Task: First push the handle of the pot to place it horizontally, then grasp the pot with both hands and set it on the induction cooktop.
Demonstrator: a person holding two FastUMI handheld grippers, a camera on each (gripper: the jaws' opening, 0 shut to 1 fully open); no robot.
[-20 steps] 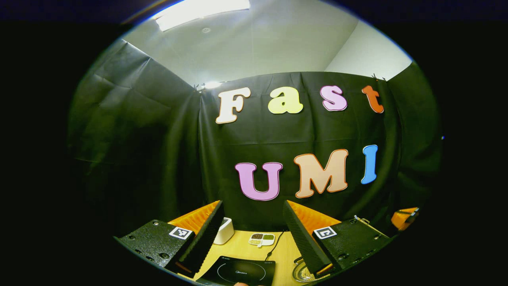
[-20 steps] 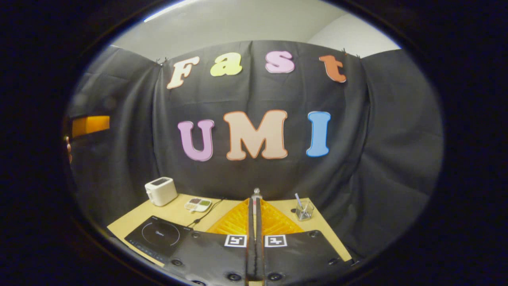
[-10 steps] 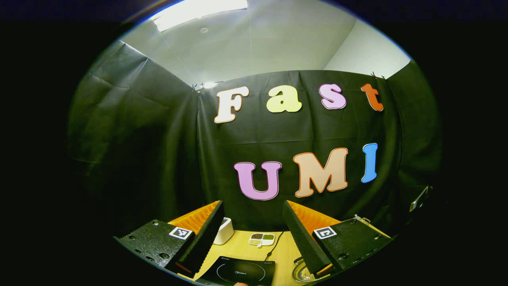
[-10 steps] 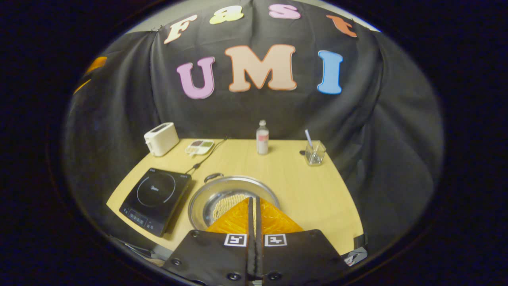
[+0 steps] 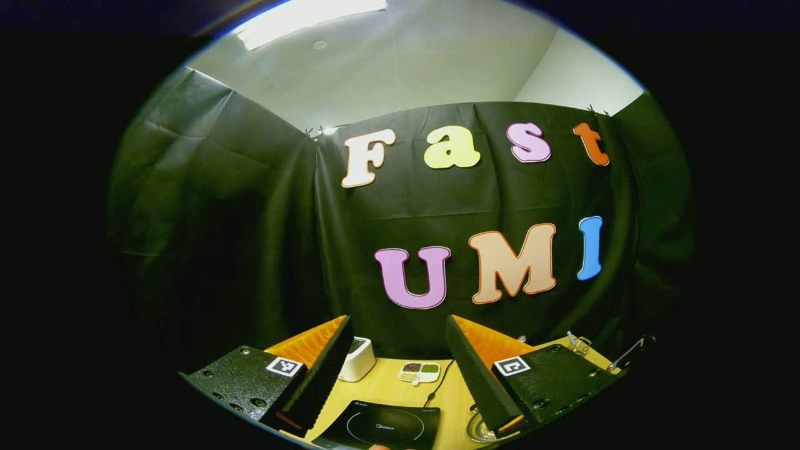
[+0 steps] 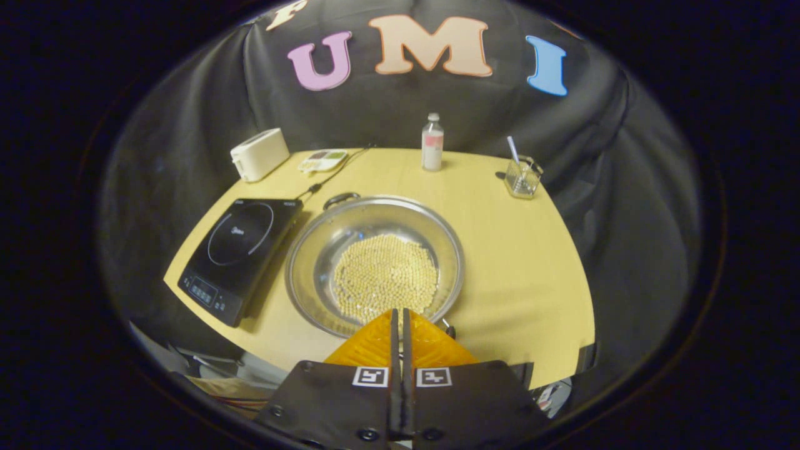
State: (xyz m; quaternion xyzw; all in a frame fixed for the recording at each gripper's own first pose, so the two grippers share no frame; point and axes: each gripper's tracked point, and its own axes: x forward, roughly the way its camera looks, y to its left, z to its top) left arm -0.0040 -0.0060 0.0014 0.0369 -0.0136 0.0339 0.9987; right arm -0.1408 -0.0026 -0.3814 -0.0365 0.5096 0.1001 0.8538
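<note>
In the right gripper view a wide steel pot (image 6: 375, 262) with pale beans in it stands mid-table. One loop handle (image 6: 340, 199) is on its far rim; the other (image 6: 449, 327) peeks out at the near rim, just right of my fingers. A black induction cooktop (image 6: 240, 250) lies directly left of the pot. My right gripper (image 6: 398, 310) is shut on nothing, its tips over the pot's near rim. My left gripper (image 5: 398, 320) is open and held high; below it I see the cooktop (image 5: 384, 426) and a sliver of the pot (image 5: 478, 429).
On the yellow table (image 6: 519, 250), at the back, stand a white toaster (image 6: 259, 153), a small divided dish (image 6: 322, 160), a bottle (image 6: 432, 142) and a glass with a spoon (image 6: 522, 176). A cable runs from the cooktop toward the back. The table's near edge lies beneath my right gripper.
The right gripper has tipped down and come over the table, so the pot and cooktop now lie below it. It stays shut. The left gripper has barely shifted and stays open.
</note>
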